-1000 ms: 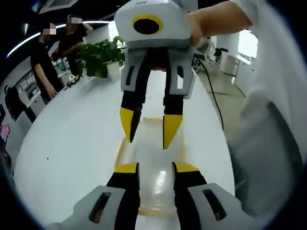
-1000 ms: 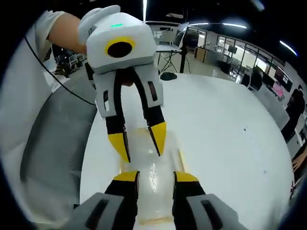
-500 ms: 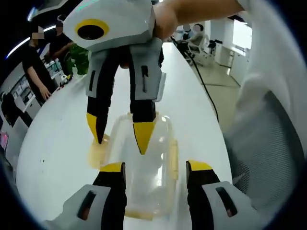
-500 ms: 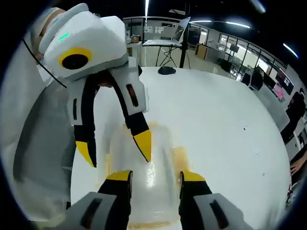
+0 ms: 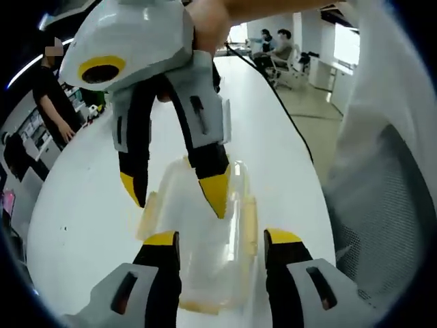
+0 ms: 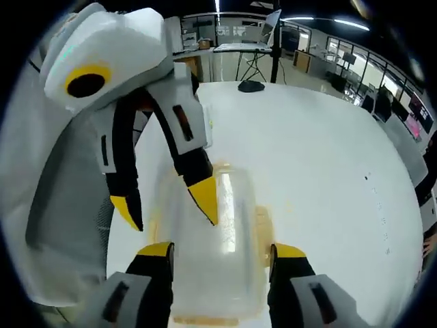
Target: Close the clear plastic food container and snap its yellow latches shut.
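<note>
The clear plastic container point(image 5: 205, 236) lies lengthwise on the white table point(image 5: 82, 198), with pale yellow latches point(image 5: 250, 220) along its sides. My left gripper point(image 5: 222, 239) is open, its jaws straddling the near end. My right gripper point(image 5: 175, 197) comes down from the far end, open; one fingertip point(image 5: 217, 197) is over the lid and the other is beside the left latch point(image 5: 147, 208). In the right gripper view my right gripper point(image 6: 222, 251) straddles the container point(image 6: 229, 239), and my left gripper point(image 6: 167, 207) hangs open over its far part.
People point(image 5: 51, 96) stand at the table's far left. A white sleeve and a grey mesh chair point(image 5: 382, 198) are close on the right. In the right gripper view a dark object point(image 6: 250, 86) lies at the table's far end.
Both grippers have opened wider and come closer over the container. One second ago their jaws stood narrow above the lid; now each pair spans more of the box.
</note>
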